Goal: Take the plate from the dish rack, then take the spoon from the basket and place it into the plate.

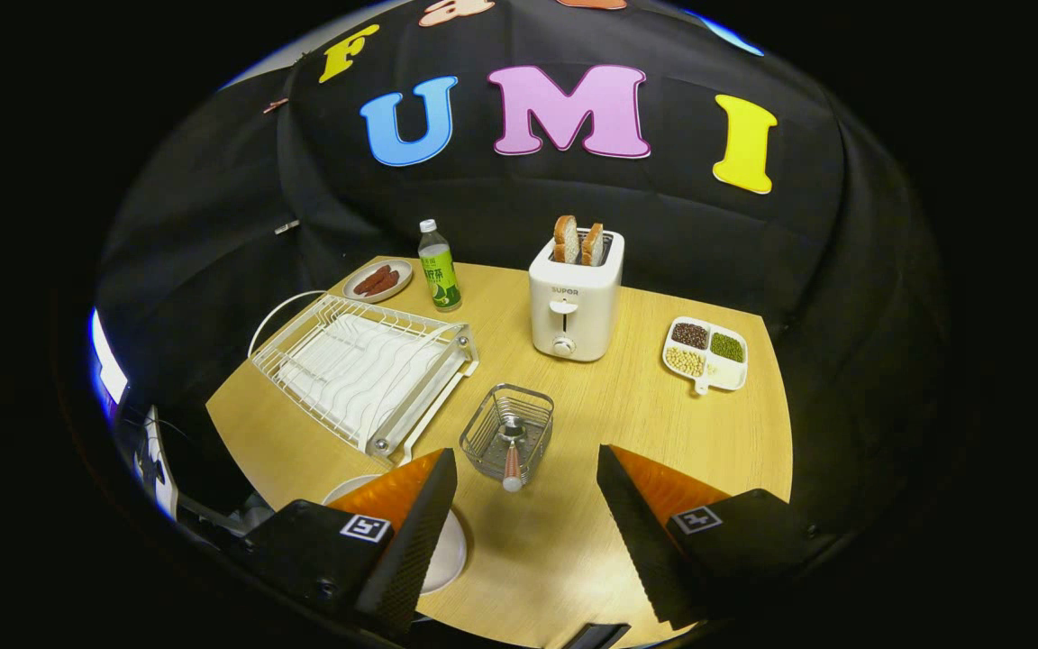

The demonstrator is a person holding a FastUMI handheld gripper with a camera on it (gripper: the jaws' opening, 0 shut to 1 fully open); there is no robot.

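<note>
**Fingers apart above the table, plate down, spoon in the basket**

While I hold the rig over the near side of the wooden table (627,424), I see the gripper (526,505) with its fingers spread wide and nothing between them but bare tabletop.

Starting at the left, the white wire dish rack (364,371) sits with no dish in its slots. Behind it a small plate of sausages (377,280) lies near the far edge, and just beside that stands a green-labelled bottle (439,268). Nearer to me, the white plate (451,550) lies flat on the table, partly hidden under my left finger, just in front of the rack's near corner.

Moving toward the middle, the small wire basket (507,433) stands just ahead of the gap between the fingers. The spoon (512,455) rests in it, bowl down inside the basket and handle leaning out over the near rim toward me. I am not touching it.

Beyond the basket stands a white toaster (573,302) with two slices of bread (577,242) sticking up from its slots. Farther right, well apart from the rest, lies a divided dish (705,355) holding dark, green and pale beans in separate compartments.
</note>
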